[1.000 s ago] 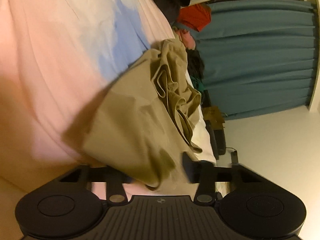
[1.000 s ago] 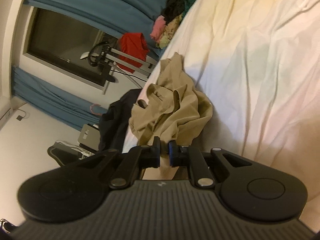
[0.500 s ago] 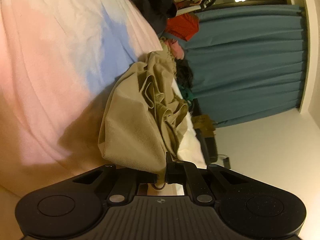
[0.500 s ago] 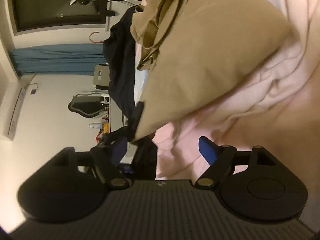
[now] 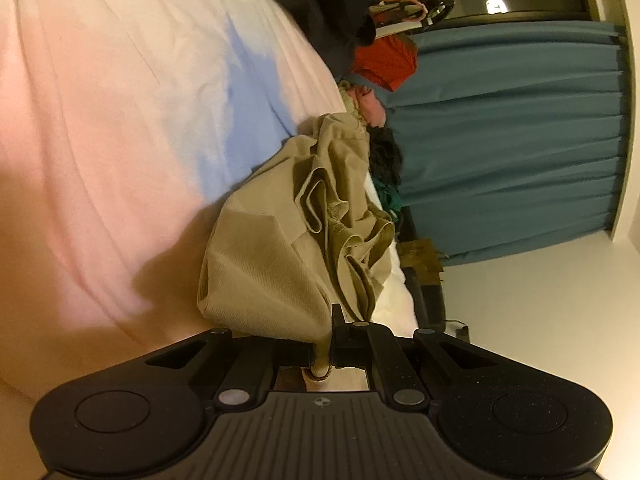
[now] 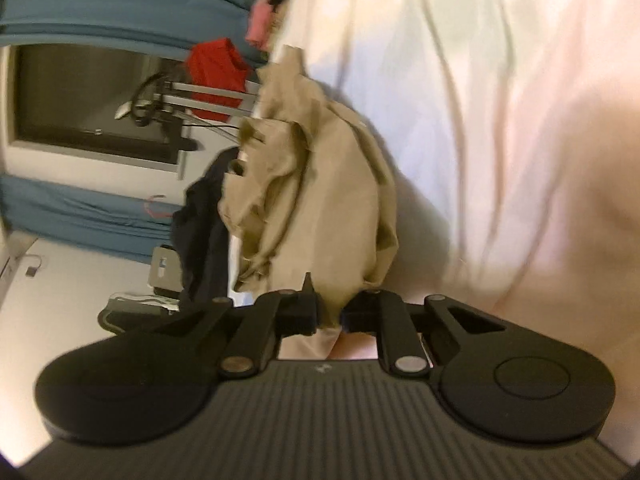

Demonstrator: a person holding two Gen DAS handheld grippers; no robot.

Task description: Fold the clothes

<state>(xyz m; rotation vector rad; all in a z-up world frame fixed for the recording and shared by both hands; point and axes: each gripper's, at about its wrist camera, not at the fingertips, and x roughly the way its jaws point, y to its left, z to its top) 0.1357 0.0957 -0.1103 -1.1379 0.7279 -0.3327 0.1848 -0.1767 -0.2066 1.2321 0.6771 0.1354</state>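
Note:
A crumpled khaki garment (image 5: 280, 248) lies bunched on a pale pink bedsheet (image 5: 100, 140). My left gripper (image 5: 322, 350) is shut on a near edge of the khaki fabric. In the right wrist view the same garment (image 6: 320, 208) hangs in folds straight ahead, and my right gripper (image 6: 328, 316) is shut on another near edge of it. The sheet (image 6: 500, 120) runs to the right there. Both views are tilted sideways.
A dark garment (image 5: 328, 12) lies at the bed's far end, also in the right wrist view (image 6: 200, 232). Red clothing (image 5: 384, 62) hangs on a rack, with pink and dark clothes (image 5: 372, 108) piled beside. Teal curtains (image 5: 500, 140) cover the wall.
My left gripper closed on the khaki edge and still holds it. My right gripper, open half a second ago, has closed on the fabric, and its view swung round.

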